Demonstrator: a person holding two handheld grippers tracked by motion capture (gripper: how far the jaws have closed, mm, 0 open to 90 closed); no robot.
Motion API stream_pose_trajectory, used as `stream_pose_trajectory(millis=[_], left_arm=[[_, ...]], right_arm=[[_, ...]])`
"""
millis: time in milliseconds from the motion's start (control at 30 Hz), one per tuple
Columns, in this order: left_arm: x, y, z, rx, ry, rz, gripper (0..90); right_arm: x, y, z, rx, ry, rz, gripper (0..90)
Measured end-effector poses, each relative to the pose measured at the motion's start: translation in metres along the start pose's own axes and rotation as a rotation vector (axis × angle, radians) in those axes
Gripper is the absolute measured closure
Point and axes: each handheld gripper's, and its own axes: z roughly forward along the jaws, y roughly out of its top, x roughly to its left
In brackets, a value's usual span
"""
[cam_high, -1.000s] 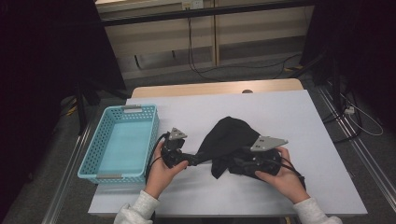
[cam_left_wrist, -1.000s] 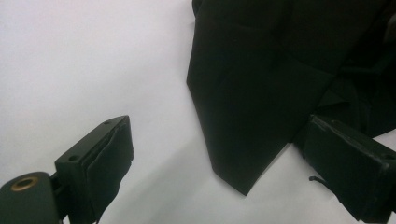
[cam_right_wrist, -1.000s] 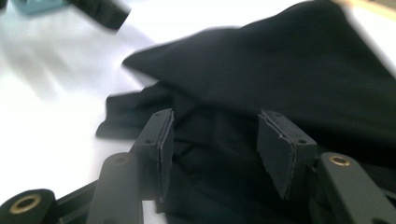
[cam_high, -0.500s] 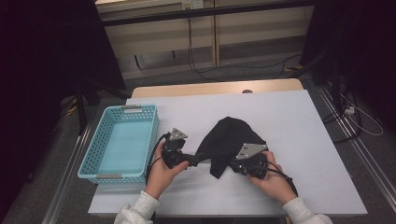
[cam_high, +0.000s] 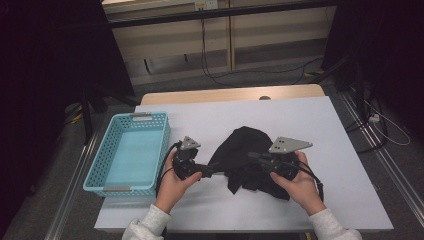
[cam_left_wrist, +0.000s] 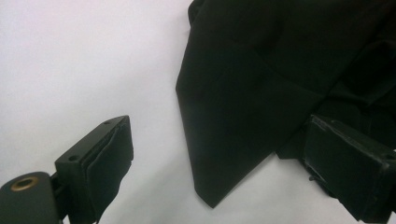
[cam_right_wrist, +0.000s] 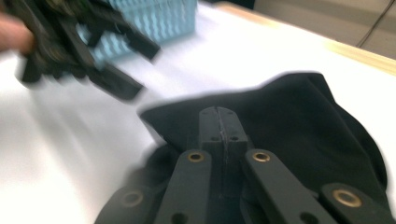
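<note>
A black cloth (cam_high: 243, 146) lies crumpled in the middle of the white table (cam_high: 320, 125). My right gripper (cam_high: 251, 156) reaches into it from the right. In the right gripper view its jaws (cam_right_wrist: 218, 122) have just been closing and now stand together, pinching a fold of the cloth (cam_right_wrist: 299, 121) that rises around them. My left gripper (cam_high: 216, 166) rests at the cloth's left edge. In the left gripper view it (cam_left_wrist: 219, 163) is open, and a pointed corner of the cloth (cam_left_wrist: 233, 107) lies flat between its spread jaws without touching either.
A light blue mesh basket (cam_high: 107, 150) stands at the table's left edge, with nothing in it. The left gripper and hand (cam_right_wrist: 79, 46) show blurred in the right gripper view in front of that basket (cam_right_wrist: 159, 18). Cables run across the floor beyond the table.
My right gripper has moved left onto the cloth, its jaws have come together on a fold, and it has risen slightly. The left gripper has stayed in place.
</note>
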Motion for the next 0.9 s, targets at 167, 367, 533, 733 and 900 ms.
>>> stream_pose_trajectory(millis=[167,367,533,733,900], left_arm=[[0.000,0.000,0.000,0.004,-0.001,0.008,8.5],[-0.002,0.003,-0.003,-0.013,-0.003,0.011,8.5],[-0.002,0.002,-0.003,-0.007,-0.007,0.010,8.5],[-0.001,0.003,-0.006,-0.019,-0.002,0.009,8.5],[-0.001,0.003,-0.005,-0.021,-0.008,0.001,8.5]], right_arm=[[0.015,-0.018,0.014,0.099,0.047,-0.038,73.9],[0.028,-0.035,0.032,0.220,0.030,-0.080,51.3],[0.030,-0.040,0.040,0.255,0.028,-0.109,55.1],[0.023,-0.038,0.041,0.262,-0.014,-0.100,84.7],[0.019,-0.032,0.036,0.211,0.051,-0.026,87.4]])
